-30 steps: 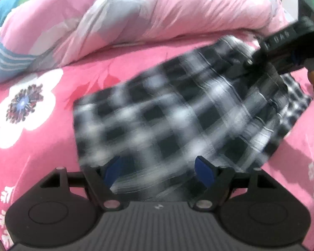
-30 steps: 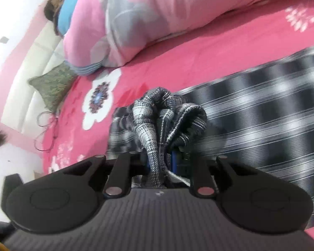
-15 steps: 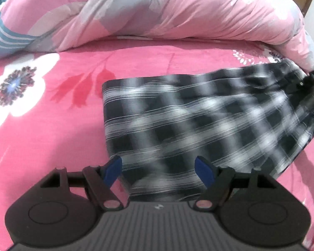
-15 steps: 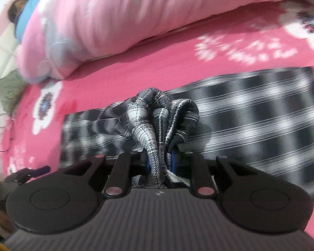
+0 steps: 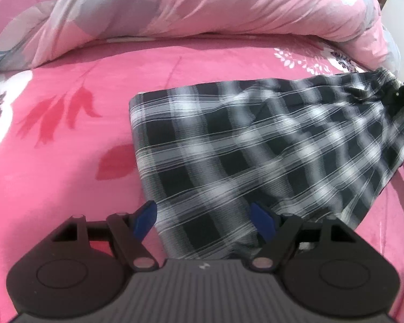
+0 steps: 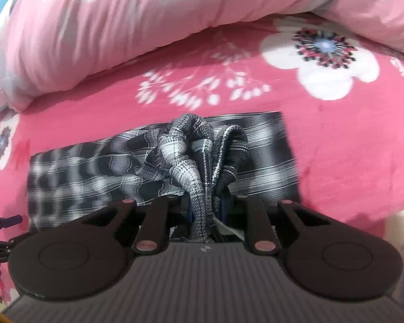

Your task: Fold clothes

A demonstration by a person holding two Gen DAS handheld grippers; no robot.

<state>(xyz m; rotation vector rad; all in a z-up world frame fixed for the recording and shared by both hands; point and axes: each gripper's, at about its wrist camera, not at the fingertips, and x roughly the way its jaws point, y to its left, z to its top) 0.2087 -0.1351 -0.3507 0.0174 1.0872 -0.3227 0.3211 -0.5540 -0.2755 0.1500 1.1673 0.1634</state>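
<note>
Right hand-held gripper [image 6: 206, 210] pinches the bunched plaid garment [image 5: 256, 150]; left hand-held gripper [image 5: 204, 215] gapes open over its six-o'clock edge.

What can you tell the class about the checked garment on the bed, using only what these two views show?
The checked garment is thin woven cloth in black, grey and white plaid. It lies mostly flat on the pink floral bedsheet, in front of a rolled pink quilt. One end is bunched into folds and clamped in the right gripper, which lifts that part off the sheet. The left gripper is open above its near edge, not gripping it.
</note>
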